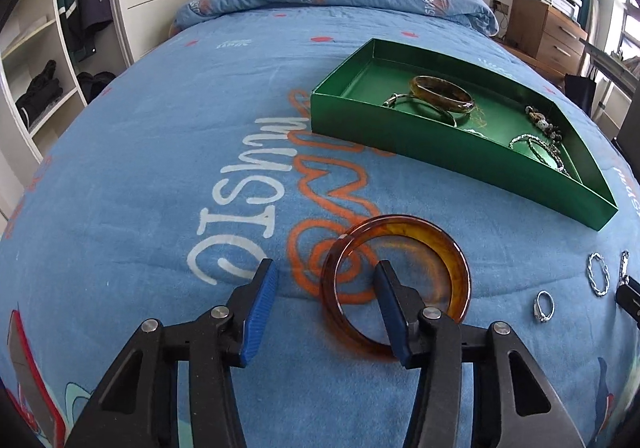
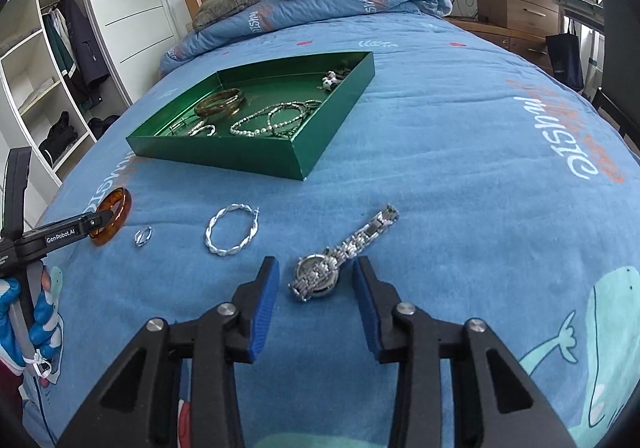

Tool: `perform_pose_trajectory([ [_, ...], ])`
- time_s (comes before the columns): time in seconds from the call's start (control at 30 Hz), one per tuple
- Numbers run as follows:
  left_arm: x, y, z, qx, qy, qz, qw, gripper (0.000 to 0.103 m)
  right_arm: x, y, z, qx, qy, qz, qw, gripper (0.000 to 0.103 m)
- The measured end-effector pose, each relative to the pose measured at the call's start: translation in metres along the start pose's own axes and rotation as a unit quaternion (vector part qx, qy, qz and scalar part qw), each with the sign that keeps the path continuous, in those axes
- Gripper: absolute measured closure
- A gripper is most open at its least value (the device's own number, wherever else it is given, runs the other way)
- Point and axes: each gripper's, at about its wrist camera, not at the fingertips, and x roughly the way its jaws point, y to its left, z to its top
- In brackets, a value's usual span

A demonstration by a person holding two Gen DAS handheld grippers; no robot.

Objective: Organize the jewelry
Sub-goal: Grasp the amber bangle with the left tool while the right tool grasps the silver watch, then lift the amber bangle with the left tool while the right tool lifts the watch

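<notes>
The bed (image 2: 460, 136), spread with a blue printed quilt, carries everything; toward its middle lies the green tray (image 2: 224, 162), already holding several bangles, chains and a beaded piece. Four pieces lie loose on the quilt nearer the cameras. The amber bangle (image 1: 452, 248) sits flat with the left claw (image 1: 326, 284) straddling its near-left rim, one blue pad inside the ring and the other outside, jaws partly open and, as far as this angle shows, not yet pressing. The silver watch (image 2: 320, 274) lies with its dial between the pads of the right claw (image 2: 316, 276), jaws at a middling gap and clear of it on both sides. Between them rest a twisted silver hoop (image 2: 232, 230) and a small ring (image 2: 143, 237). To do this step well, each claw should probably settle lower before closing: the left square across the rim so the bangle cannot twist out, the right on the watch case, not the loose strap.
</notes>
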Motion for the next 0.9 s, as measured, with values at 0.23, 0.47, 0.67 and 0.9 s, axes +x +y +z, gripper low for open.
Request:
perform_pose_trajectory([
  [0.23, 0.002, -0.012, 0.002, 0.016, -0.006, -0.001, 0.9998, 0.067, 0.008, 0.000, 0.005, 0.002, -0.001, -0.005, 1.000, 0.073],
  [0.47, 0.002, -0.017, 0.004, 0.017, -0.007, -0.002, 0.9998, 0.075, 0.019, -0.005, 0.019, 0.022, 0.010, -0.004, 1.000, 0.077],
  [0.67, 0.004, -0.019, 0.004, 0.018, -0.008, 0.000, 0.9998, 0.076, 0.030, -0.002, 0.029, 0.025, 0.021, -0.028, 0.999, 0.079],
  [0.9, 0.004, -0.020, 0.004, 0.018, -0.011, -0.004, 0.9998, 0.080, 0.037, 0.000, 0.035, 0.019, 0.025, -0.042, 0.999, 0.083],
])
